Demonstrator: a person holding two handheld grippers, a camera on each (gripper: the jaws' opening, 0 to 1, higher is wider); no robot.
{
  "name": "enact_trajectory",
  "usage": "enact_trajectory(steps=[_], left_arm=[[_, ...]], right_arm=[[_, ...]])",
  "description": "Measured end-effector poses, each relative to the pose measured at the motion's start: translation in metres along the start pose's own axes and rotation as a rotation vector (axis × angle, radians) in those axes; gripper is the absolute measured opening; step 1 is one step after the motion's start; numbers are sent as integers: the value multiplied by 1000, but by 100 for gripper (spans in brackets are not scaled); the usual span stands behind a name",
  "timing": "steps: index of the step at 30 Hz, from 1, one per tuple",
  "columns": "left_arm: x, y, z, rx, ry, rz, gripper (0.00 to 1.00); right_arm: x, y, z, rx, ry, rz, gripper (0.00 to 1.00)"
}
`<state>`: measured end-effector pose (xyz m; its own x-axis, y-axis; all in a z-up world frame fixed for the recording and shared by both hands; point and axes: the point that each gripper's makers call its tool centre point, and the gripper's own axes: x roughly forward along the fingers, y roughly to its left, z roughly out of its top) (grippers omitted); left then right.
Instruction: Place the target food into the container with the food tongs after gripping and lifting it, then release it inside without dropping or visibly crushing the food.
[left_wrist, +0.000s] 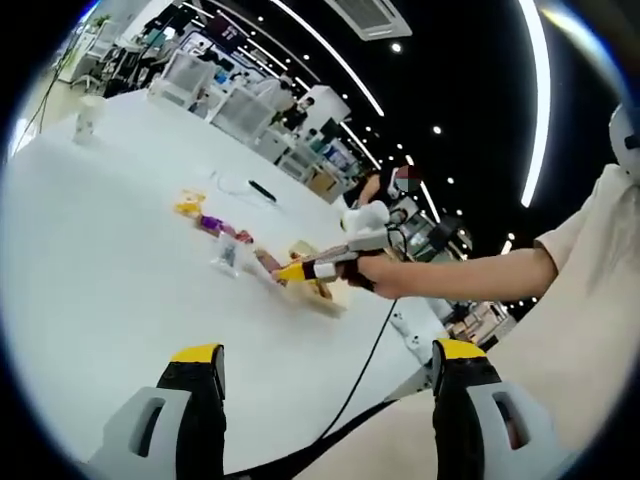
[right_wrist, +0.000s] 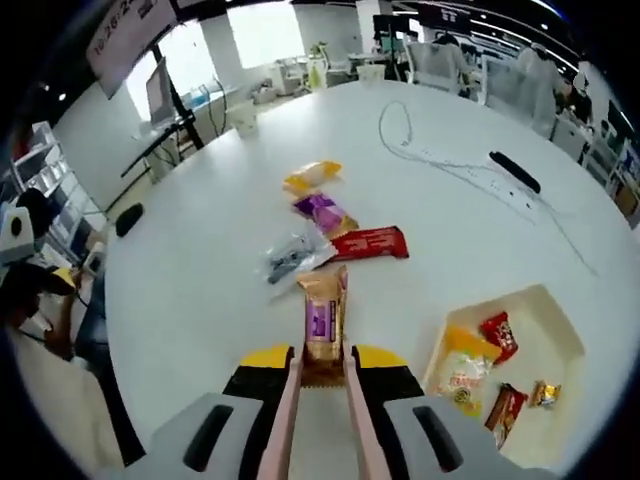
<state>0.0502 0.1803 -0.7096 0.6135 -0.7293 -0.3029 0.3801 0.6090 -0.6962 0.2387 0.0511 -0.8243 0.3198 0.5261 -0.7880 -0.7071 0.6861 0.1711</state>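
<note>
In the right gripper view, my right gripper is shut on pink food tongs. The tongs pinch the near end of a golden-brown snack packet with a purple label, which points away from me over the white table. The cream tray container lies to the right and holds several wrapped snacks. In the left gripper view, my left gripper is open and holds nothing, off the table's near edge. The right gripper shows there too, in a person's hand beside the tray.
Loose packets lie beyond the held one: yellow, purple, red and clear. A white cable and a black stick-shaped object lie farther right. A black mouse sits at the left edge. People work at distant desks.
</note>
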Motion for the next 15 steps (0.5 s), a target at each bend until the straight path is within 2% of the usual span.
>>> enact_trajectory(steps=[8,15], left_arm=[[-2,-1,8,16,-24,7,85],[0,-7,6,34,-3,5,85]], right_arm=[[-13,4,2,86,-42,21,22],[-22,9,0,177,-70,51,22]])
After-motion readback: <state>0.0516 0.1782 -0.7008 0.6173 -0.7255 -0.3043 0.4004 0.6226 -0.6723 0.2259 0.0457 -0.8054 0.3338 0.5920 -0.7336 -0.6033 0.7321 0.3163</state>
